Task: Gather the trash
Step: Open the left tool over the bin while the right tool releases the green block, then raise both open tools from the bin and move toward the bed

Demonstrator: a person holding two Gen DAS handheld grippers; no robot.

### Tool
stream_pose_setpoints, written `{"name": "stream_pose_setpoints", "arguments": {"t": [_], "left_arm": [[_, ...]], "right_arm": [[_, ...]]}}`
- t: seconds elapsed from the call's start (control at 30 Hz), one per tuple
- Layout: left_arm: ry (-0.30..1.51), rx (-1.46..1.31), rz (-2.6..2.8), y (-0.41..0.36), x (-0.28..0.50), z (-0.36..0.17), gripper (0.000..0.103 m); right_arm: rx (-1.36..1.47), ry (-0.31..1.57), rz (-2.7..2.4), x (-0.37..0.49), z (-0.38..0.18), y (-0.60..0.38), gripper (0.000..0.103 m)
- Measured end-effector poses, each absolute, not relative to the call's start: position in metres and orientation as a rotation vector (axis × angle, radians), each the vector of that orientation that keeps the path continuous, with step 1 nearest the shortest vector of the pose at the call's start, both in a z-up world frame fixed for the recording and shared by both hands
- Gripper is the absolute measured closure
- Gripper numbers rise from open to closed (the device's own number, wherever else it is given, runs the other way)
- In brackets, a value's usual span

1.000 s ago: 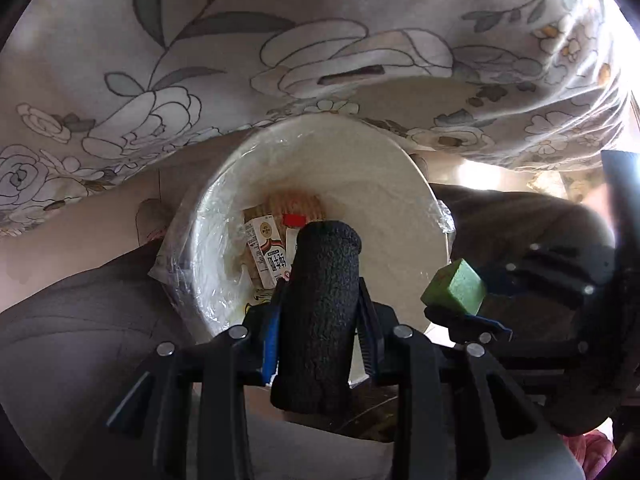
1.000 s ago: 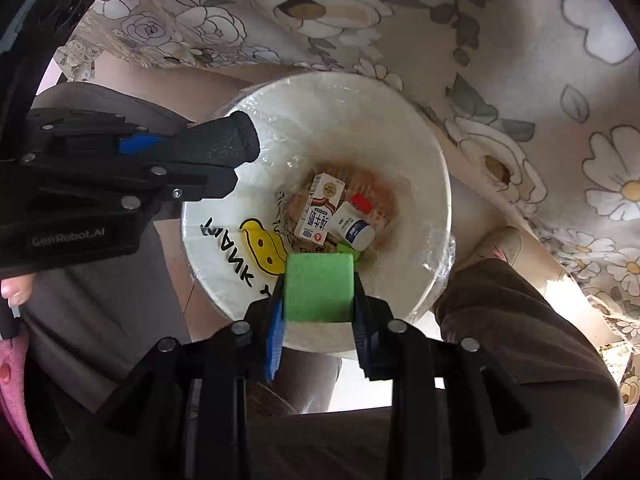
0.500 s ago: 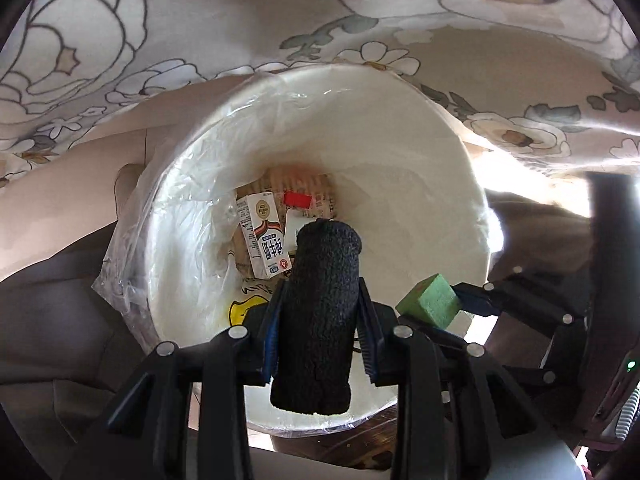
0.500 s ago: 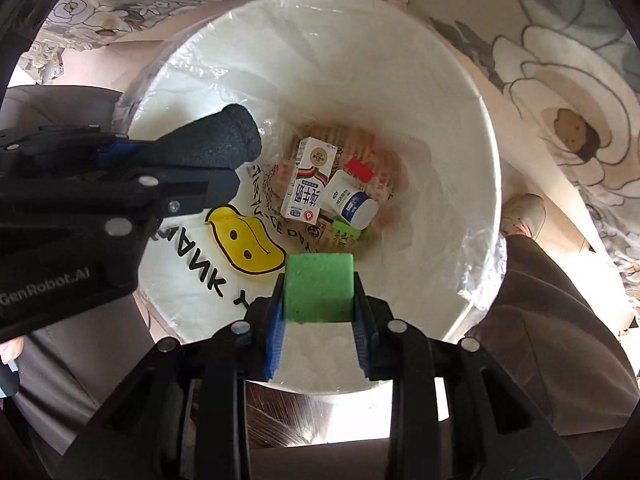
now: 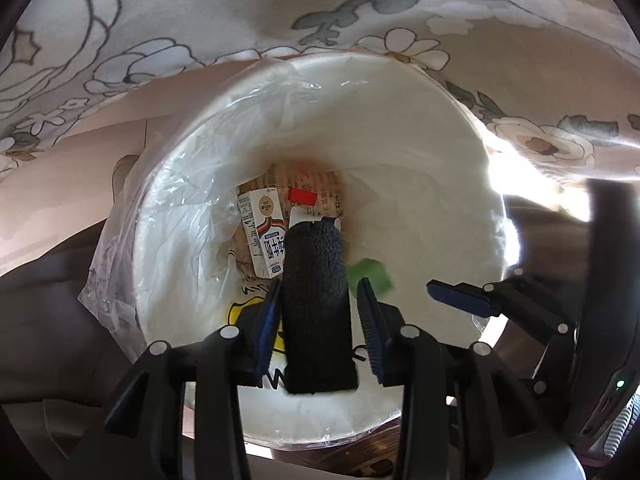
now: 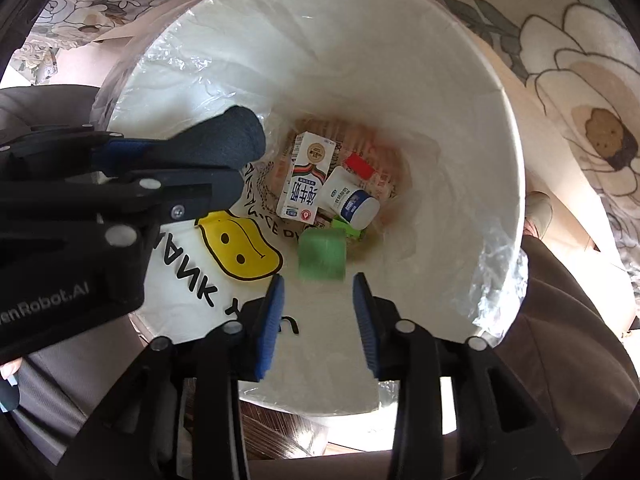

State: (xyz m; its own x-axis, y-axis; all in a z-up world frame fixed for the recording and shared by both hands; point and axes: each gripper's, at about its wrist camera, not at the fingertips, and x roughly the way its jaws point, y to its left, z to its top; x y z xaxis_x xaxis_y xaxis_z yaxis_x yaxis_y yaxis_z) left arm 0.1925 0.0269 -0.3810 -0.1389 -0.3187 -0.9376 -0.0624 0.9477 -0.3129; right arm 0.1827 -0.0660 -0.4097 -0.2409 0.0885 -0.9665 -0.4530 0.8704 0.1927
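Observation:
A white trash bin (image 5: 460,128) with a clear liner sits below both grippers; it also shows in the right wrist view (image 6: 500,92). My left gripper (image 5: 320,296) has its jaws slightly apart with a black foam roll (image 5: 314,304) between them, the right pad clear of it. My right gripper (image 6: 318,284) is open. A green sponge block (image 6: 322,254), blurred, is in the air just past its fingertips inside the bin; it also shows in the left wrist view (image 5: 370,274). A milk carton (image 6: 306,176), a white bottle (image 6: 348,196) and a red piece (image 6: 358,164) lie at the bottom.
A floral cloth (image 5: 200,20) hangs behind the bin. A bag with a yellow duck print (image 6: 240,248) lies inside the bin. A dark seat surface (image 6: 560,340) flanks the bin on the right.
My right gripper opened and the green sponge left its jaws, dropping into the bin. My left gripper's jaws widened around the black roll. Both grippers moved closer over the bin.

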Motion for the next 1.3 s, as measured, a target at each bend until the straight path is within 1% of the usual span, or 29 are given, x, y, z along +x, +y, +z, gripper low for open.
{"name": "stream_pose_setpoints", "arguments": {"t": [0.07,0.23,0.4,0.67,0.8,0.93,1.17,1.3], "left_arm": [[1.698,-0.297,-0.227,0.028,0.193,-0.38,0.055],[1.697,-0.289,-0.234,0.026,0.193,-0.386,0.055],[1.693,-0.29,-0.231,0.028,0.193,-0.38,0.055],[1.664,-0.271,-0.223,0.031,0.187,-0.362,0.055],[1.617,-0.226,-0.233,0.031,0.18,-0.337,0.055],[1.55,-0.188,-0.254,0.033,0.171,-0.299,0.055],[1.39,-0.13,-0.285,0.037,0.164,-0.215,0.055],[1.284,-0.118,-0.294,0.039,0.169,-0.163,0.048]], "right_arm": [[-0.27,1.742,0.525,0.183,-0.408,-0.066,0.053],[-0.27,1.735,0.528,0.183,-0.406,-0.066,0.053],[-0.274,1.721,0.526,0.183,-0.404,-0.064,0.053],[-0.267,1.691,0.526,0.178,-0.376,-0.065,0.053],[-0.246,1.663,0.539,0.172,-0.355,-0.073,0.053],[-0.199,1.637,0.553,0.166,-0.329,-0.088,0.053],[-0.172,1.521,0.569,0.16,-0.255,-0.119,0.053],[-0.202,1.41,0.556,0.163,-0.204,-0.138,0.053]]}}
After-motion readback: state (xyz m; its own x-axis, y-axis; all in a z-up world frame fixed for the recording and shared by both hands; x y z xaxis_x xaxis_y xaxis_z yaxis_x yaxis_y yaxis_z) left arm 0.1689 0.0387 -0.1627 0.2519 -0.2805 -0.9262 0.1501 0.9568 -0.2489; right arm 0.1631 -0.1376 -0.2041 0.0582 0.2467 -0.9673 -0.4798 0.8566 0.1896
